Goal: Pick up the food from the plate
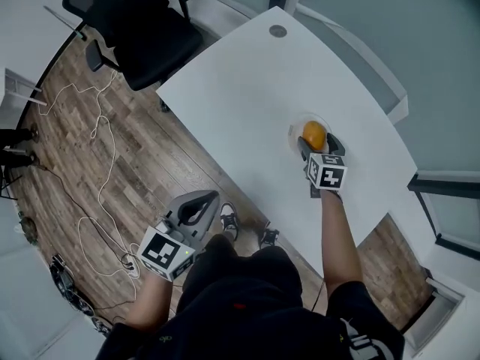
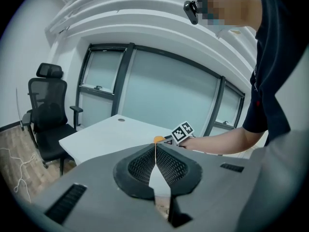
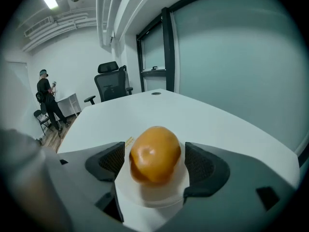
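Far left: office chair and a loose cable on the wood floor, both well clear of the work.

Left tongs are pressed together with nothing between them. They're held low beside the person's body, off the counter. My read: parked so they don't get in the way, since this is a one-hand pick.

The food, round and orange, sits on a small white plate near the counter's right edge.

Right tongs are spread wide, one jaw on each side of the food. The pads don't look to be pressing on it, and it rests on the plate. They come in low and level, probably so the pads meet the widest part of the food.

Pick not yet made. Next step: close gently, because a round, smooth skin could slip out.
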{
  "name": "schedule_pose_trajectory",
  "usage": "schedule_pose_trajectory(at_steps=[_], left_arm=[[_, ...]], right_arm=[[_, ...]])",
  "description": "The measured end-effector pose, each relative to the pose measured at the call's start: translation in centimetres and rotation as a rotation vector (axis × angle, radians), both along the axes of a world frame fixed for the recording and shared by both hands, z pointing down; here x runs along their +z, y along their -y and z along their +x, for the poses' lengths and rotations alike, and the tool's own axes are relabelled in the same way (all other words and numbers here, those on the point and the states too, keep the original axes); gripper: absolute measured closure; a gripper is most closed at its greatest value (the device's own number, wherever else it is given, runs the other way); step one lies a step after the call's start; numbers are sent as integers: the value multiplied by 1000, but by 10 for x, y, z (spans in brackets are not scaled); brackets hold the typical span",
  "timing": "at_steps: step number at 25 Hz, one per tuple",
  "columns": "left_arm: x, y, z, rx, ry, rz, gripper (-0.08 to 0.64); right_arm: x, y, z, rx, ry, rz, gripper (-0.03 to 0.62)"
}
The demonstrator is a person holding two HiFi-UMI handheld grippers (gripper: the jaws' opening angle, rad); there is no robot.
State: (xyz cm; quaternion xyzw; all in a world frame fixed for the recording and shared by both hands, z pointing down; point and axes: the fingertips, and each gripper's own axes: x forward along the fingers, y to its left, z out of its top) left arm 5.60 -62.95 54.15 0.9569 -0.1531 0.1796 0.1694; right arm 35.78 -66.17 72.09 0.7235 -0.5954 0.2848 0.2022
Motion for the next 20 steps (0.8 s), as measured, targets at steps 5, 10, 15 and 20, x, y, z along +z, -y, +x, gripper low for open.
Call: schedule_pose_trajectory(at_steps=[5,10,15,20], left_arm=[[-1,4,-11,-32,9,-4,537],[-5,3,-11,-27,-3,16,537],[-23,-4,5,6,-38,36,537],[-43,-20,25,53,-77,85,537]], right_arm=[[16,6,2,11,-29,-44,224],[-8,1,-1,-9,-82,18,224],[-67,-15,-5,-32,-108,124,224],[-145,-46,-16,-79,-138,264,224]])
